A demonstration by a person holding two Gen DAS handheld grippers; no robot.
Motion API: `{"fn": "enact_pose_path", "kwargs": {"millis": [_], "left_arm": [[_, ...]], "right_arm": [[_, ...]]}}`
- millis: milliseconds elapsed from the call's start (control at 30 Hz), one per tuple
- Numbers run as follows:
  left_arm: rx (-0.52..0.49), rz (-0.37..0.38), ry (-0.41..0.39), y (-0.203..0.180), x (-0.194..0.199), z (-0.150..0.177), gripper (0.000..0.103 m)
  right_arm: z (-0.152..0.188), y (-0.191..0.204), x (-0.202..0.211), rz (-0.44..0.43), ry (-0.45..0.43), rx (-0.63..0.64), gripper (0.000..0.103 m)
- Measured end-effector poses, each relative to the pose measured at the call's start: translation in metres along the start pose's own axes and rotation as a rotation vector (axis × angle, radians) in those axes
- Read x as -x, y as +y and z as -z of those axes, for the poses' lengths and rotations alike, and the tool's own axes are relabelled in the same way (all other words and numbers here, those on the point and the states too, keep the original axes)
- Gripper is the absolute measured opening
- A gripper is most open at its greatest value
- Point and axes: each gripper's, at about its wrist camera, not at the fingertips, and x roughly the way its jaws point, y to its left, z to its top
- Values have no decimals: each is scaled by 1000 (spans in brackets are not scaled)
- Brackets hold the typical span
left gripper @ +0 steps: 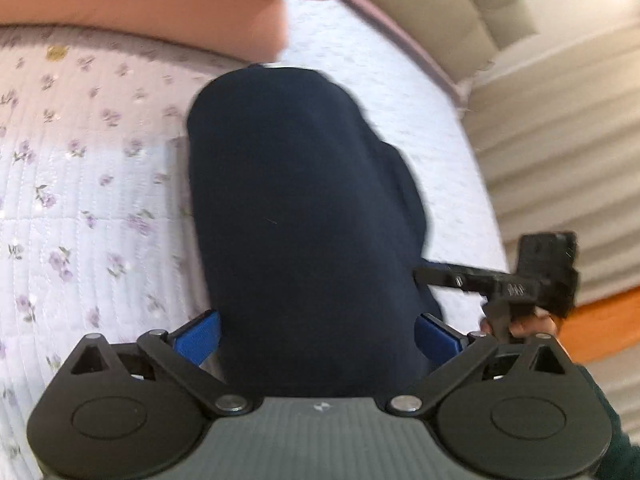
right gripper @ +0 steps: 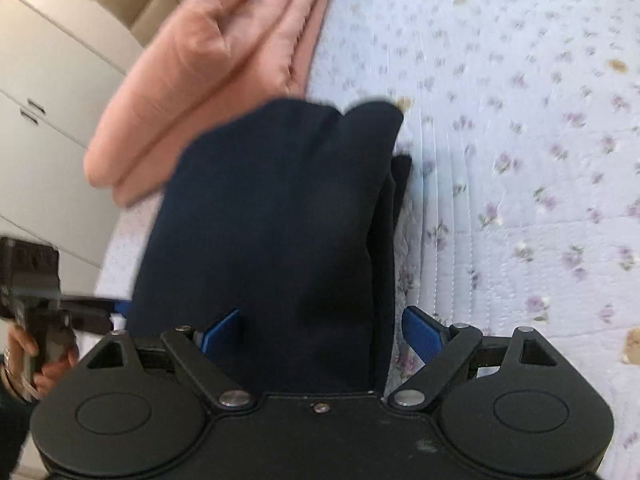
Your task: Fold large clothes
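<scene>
On the bed, seen from the left wrist camera, a folded dark navy garment of soft knit cloth lies lengthwise on a white quilted bedspread printed with small purple flowers. The left tongs stand spread wide, their blue-padded fingers on either side of the garment's near end, and the cloth fills the gap between them; whether the pads touch the cloth cannot be told. At the far end of the garment sits a folded salmon-pink blanket, close to the navy cloth. To the right, the right tongs reach in from the side, with their tips at the garment's right edge; their black body and the person's hand show beyond the bed's edge. A beige padded headboard stands past the mattress.

From the right wrist camera, the same navy garment runs away from the lens, with several layers stacked at its right edge. The right tongs are spread wide too, blue pads flanking the garment's near end. The pink blanket lies beyond the garment, on the left. The left tongs come in from the left at the garment's edge, held by a hand. Cream cabinet doors stand beside the bed. The flowered bedspread spreads out to the right.
</scene>
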Motion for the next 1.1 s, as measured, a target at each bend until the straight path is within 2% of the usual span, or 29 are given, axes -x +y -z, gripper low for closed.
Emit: {"fn": "enact_pose_path", "kwargs": {"millis": [67, 200, 367, 433, 533, 600, 667, 700, 767, 867, 1100], "left_arm": [[0, -14, 5, 3, -12, -5, 103], [-5, -29, 18, 3, -30, -13, 103], [17, -5, 17, 13, -48, -19, 103], [-15, -26, 11, 8, -51, -20, 103], [-120, -101, 10, -8, -52, -14, 99], [-139, -138, 8, -13, -52, -11, 93], [-169, -163, 0, -18, -51, -7, 86], [-183, -174, -4, -21, -49, -6, 82], [-215, -202, -18, -33, -48, -3, 77], [-240, -216, -33, -46, -47, 1, 72], [-291, -212, -70, -70, -33, 9, 61]], "right_arm": [[7, 5, -8, -25, 13, 38, 102], [4, -9, -25, -138, 30, -47, 103], [2, -4, -36, -200, -11, 93, 103], [3, 0, -39, -201, -15, 136, 103], [15, 12, -18, -178, 3, 134, 102], [16, 18, -19, -147, 3, 129, 96], [18, 21, -17, -144, -10, 101, 84], [18, 25, -21, -145, -20, 87, 82], [20, 26, -15, -159, -45, 60, 64], [25, 26, -9, -174, -72, 16, 52], [39, 36, 15, -165, -126, -31, 49]]}}
